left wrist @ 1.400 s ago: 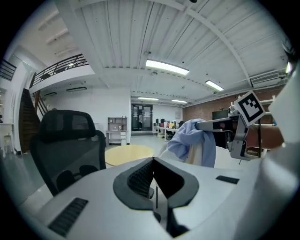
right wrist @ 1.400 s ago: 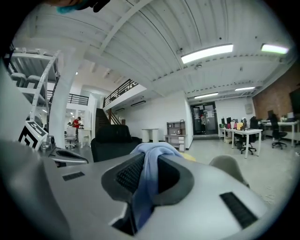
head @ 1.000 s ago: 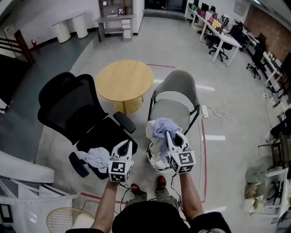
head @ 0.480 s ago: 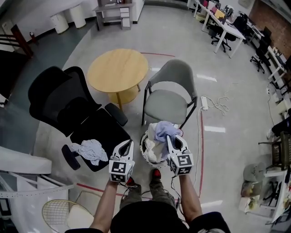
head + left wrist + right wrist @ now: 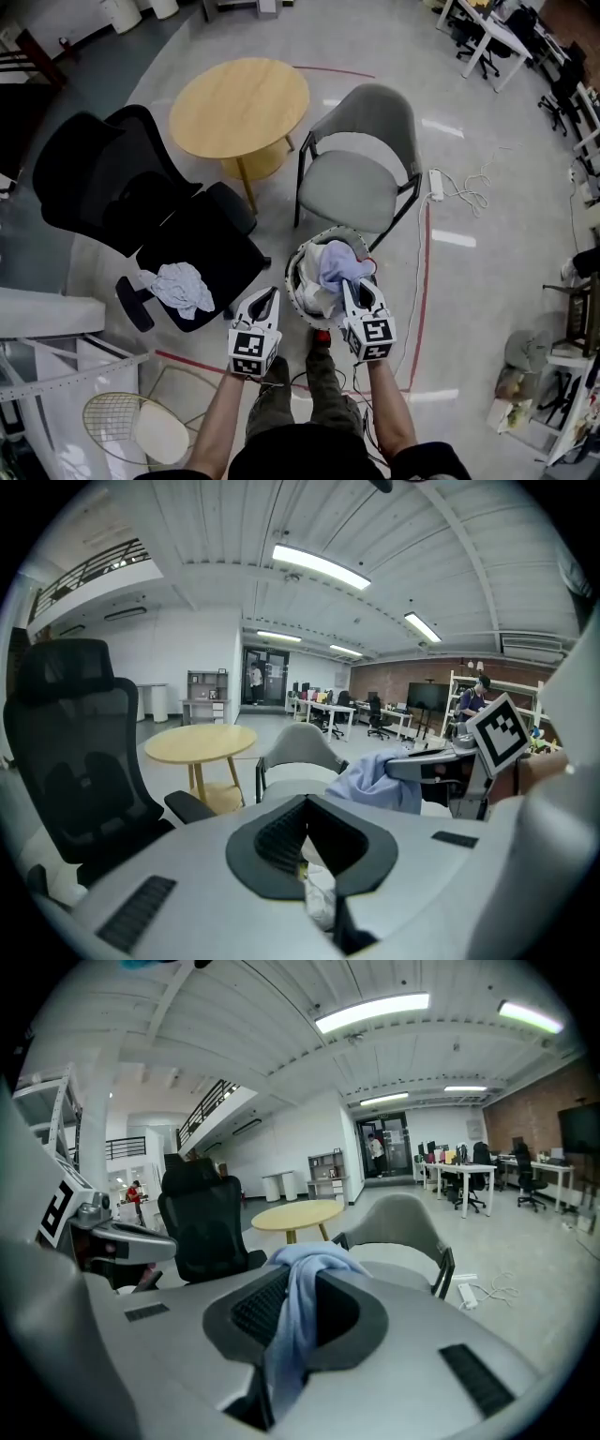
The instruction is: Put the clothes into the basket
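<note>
A white round basket (image 5: 298, 267) with pale clothes in it stands on the floor in front of a grey chair (image 5: 361, 169). My right gripper (image 5: 349, 281) is shut on a light blue cloth (image 5: 337, 264) that hangs over the basket's near side. In the right gripper view the cloth (image 5: 300, 1316) drapes down between the pads. My left gripper (image 5: 269, 292) is just left of the basket, its jaws together, and I see nothing held in it. A grey-white garment (image 5: 180, 284) lies on the seat of the black office chair (image 5: 103, 187).
A round wooden table (image 5: 239, 105) stands behind the two chairs. A power strip with its cable (image 5: 436, 183) lies on the floor to the right. A wire basket (image 5: 122, 422) sits at the lower left. The person's shoe (image 5: 322, 337) is just under the clothes basket.
Both grippers have come down towards the floor. The blue cloth stayed in the right gripper and now hangs low over the basket.
</note>
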